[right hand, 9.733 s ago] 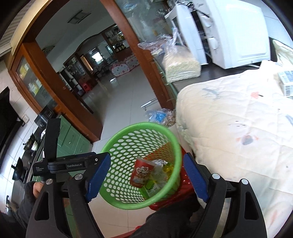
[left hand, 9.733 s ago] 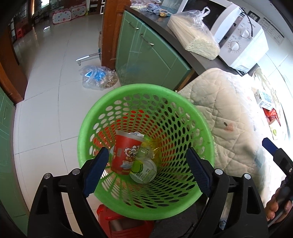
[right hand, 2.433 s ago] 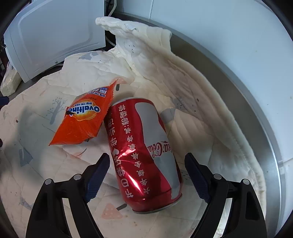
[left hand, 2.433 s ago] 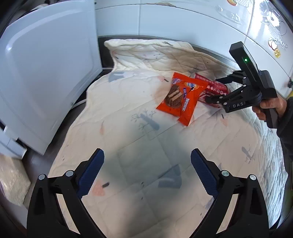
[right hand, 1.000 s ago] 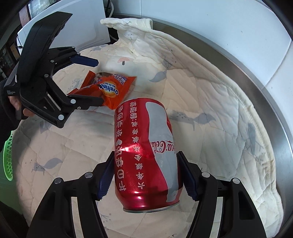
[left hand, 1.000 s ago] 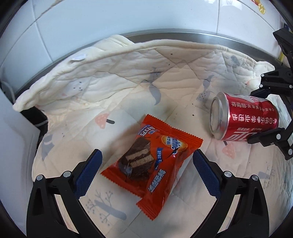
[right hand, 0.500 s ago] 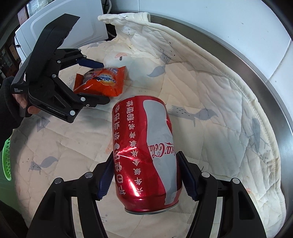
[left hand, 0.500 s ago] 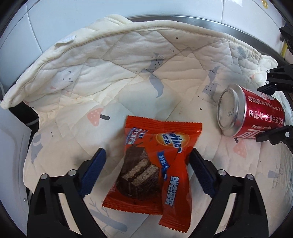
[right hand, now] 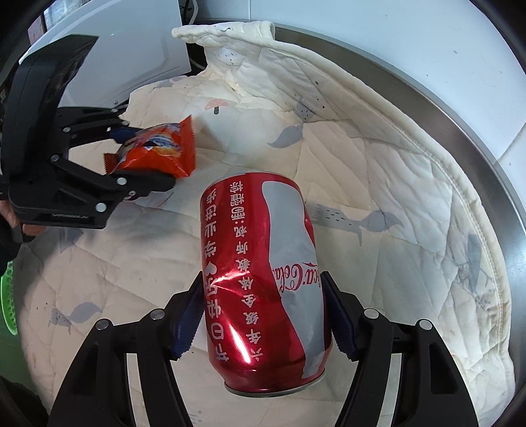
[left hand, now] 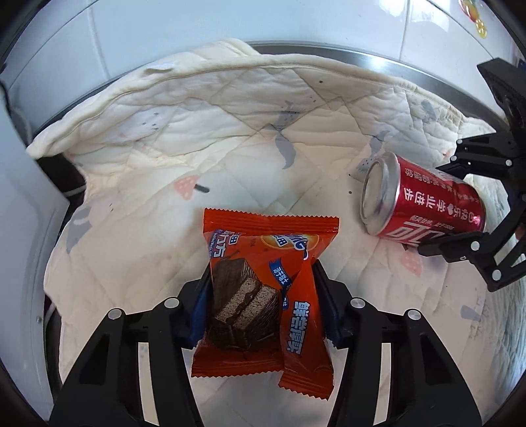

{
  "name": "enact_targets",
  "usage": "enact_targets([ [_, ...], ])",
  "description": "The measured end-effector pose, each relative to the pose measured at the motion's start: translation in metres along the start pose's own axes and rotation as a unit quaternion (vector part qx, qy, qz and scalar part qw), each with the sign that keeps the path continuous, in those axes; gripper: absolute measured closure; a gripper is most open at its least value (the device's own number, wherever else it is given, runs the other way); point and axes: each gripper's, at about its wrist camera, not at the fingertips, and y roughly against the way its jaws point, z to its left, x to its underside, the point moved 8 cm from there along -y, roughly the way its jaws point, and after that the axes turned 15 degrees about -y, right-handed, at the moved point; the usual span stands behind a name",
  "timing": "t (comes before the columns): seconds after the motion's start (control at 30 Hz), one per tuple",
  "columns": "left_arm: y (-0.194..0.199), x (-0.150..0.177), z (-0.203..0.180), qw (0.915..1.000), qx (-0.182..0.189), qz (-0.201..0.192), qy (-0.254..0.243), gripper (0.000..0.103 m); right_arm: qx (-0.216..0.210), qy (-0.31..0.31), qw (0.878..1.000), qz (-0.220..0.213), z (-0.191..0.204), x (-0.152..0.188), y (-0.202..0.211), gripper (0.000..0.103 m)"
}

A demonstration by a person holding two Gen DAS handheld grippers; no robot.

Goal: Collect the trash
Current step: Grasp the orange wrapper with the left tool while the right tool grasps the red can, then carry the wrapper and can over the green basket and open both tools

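Left tool (left hand: pixel 263 295) has its blue pads against both sides of the orange snack wrapper (left hand: pixel 263 289); its jaws have just been closing, narrowing in on the packet, which now sits pinched between them. Most of the wrapper's length lies between the two fingers, its crimped far end sticking out ahead of the tips and its near end hanging back toward the tool's body. Seen from the right wrist, the packet is bulged and tilted up at its free edge.

Right tool (right hand: pixel 263 315) is clamped on the red soda can (right hand: pixel 263 279), one pad on each side of the can's near half. The can lies along the line of the fingers, its dented wall facing up and its far end reaching out well beyond the tips. From the left wrist view the can is off to the right of the left tool and ahead of it, apart from the wrapper.

Both things are over a cream quilted cloth (left hand: pixel 230 138) with small printed figures, spread on a metal-edged worktop (right hand: pixel 476 157). Beyond the cloth rises a white tiled wall (left hand: pixel 230 23), and a white appliance (right hand: pixel 131 49) stands to the left of the left tool.
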Motion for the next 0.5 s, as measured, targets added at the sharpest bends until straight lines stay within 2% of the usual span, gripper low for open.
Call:
enact_targets([
  [0.3, 0.044, 0.035, 0.002, 0.9986, -0.018, -0.006, 0.049, 0.054, -0.036, -0.004, 0.999, -0.012, 0.032, 0.013, 0.02, 0.04],
  [0.5, 0.082, 0.062, 0.005, 0.9958, -0.024, -0.019, 0.086, 0.054, -0.065, 0.004, 0.998, -0.02, 0.073, 0.028, 0.04, 0.04],
])
